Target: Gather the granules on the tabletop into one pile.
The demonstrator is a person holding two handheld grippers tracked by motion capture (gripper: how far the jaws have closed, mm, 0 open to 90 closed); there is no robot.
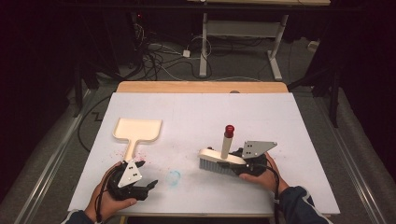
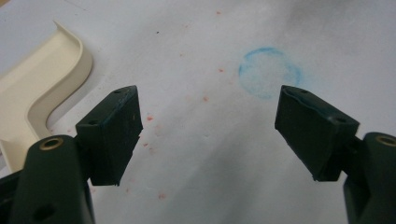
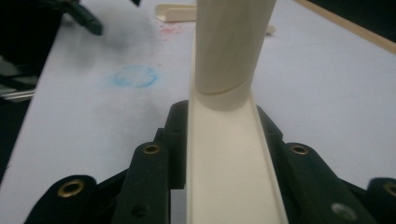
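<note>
From the high view I see my right gripper (image 1: 243,163) clamped on the end of the cream brush (image 1: 223,158), whose grey bristles hang below the block toward the white tabletop (image 1: 210,116) and whose handle rises from the block to a red cap (image 1: 229,130). The right gripper view adds what the high view cannot resolve: both jaws press flat against the two long sides of the brush (image 3: 229,163) block, one on each side, with the round handle standing directly ahead of them. In that same view a blue ring mark (image 3: 135,76) lies on the tabletop ahead and to the left of the jaws. My left gripper (image 1: 133,179) rests low over the tabletop, and the left gripper view shows its jaws spread wide with nothing between them. That view also places the blue ring mark (image 2: 269,72) just ahead of the right-hand jaw, and the rounded corner of the cream dustpan (image 2: 42,93) ahead and to the left of the left-hand jaw. In the high view the dustpan (image 1: 137,130) lies flat with its handle pointing back toward the left gripper, the handle end just beside it. Fine red specks (image 2: 152,118) are scattered on the tabletop around the jaws. I can read no brand, label or writing on any item.
</note>
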